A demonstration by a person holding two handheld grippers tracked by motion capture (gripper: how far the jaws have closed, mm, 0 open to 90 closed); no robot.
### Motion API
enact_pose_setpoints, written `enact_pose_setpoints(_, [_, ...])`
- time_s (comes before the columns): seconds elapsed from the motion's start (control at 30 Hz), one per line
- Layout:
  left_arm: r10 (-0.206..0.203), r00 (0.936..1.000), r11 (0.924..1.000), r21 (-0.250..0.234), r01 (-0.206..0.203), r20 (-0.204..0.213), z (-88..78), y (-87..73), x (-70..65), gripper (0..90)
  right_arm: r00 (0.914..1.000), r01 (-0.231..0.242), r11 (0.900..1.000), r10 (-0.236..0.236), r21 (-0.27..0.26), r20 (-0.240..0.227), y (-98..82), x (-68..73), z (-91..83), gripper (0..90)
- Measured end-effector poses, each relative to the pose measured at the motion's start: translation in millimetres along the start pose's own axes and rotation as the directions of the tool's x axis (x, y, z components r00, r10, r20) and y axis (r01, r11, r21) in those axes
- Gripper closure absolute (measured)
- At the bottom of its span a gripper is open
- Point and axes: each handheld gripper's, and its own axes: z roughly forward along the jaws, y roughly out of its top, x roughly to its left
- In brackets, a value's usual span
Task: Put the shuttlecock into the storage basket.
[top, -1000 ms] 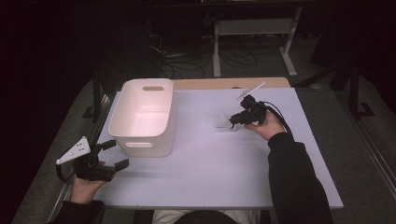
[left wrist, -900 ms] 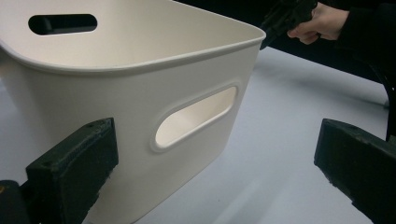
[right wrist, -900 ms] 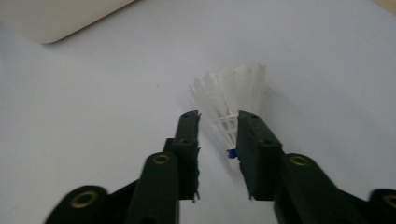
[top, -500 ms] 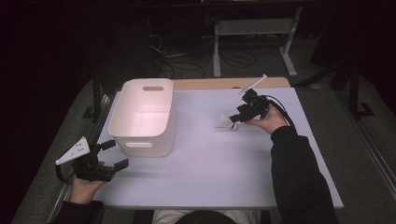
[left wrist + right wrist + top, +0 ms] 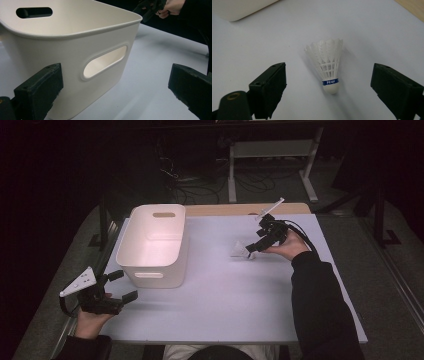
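The right gripper (image 5: 251, 251) sits at about 2 o'clock on the bench (image 5: 225, 305), pointing toward 8 o'clock at a white shuttlecock (image 5: 328, 65). Its fingers (image 5: 268, 87) have just been opening and now stand wide, with the shuttlecock lying free between them, touching neither pad. The shuttlecock rests on its side on the bench, cork end with a blue band nearest the gripper, feathers fanning away. In the high view it shows as a small white shape (image 5: 239, 251) just off the gripper's tips, well apart from the white bin (image 5: 153, 272).

The left gripper (image 5: 120, 285) is at about 8 o'clock, near the bench's edge, aimed at the bin's near wall and its handle slot (image 5: 105, 62). Its fingers (image 5: 40, 87) are spread wide and hold nothing; the bin stands just beyond them, not touched.
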Motion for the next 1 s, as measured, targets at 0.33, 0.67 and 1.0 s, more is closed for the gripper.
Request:
enact_pose_setpoints(0.33, [0.001,1.0,1.0,0.001,-0.001,-0.002,-0.3,0.0,0.1,0.0,0.9998,-0.019,1.0,0.019,-0.002,-0.01,-7.6,-10.3,3.3,0.0])
enact_pose_setpoints(0.67, [0.001,1.0,1.0,0.001,-0.001,0.0,-0.3,-0.1,-0.1,0.0,0.9999,0.007,0.999,-0.007,0.039,-0.013,-9.6,-12.8,14.3,0.0])
enact_pose_setpoints(1.0, [0.001,1.0,1.0,0.001,-0.001,0.0,-0.7,-0.1,-0.1,0.0,0.9998,0.006,0.995,-0.004,0.099,-0.021,-19.9,-17.7,30.7,0.0])
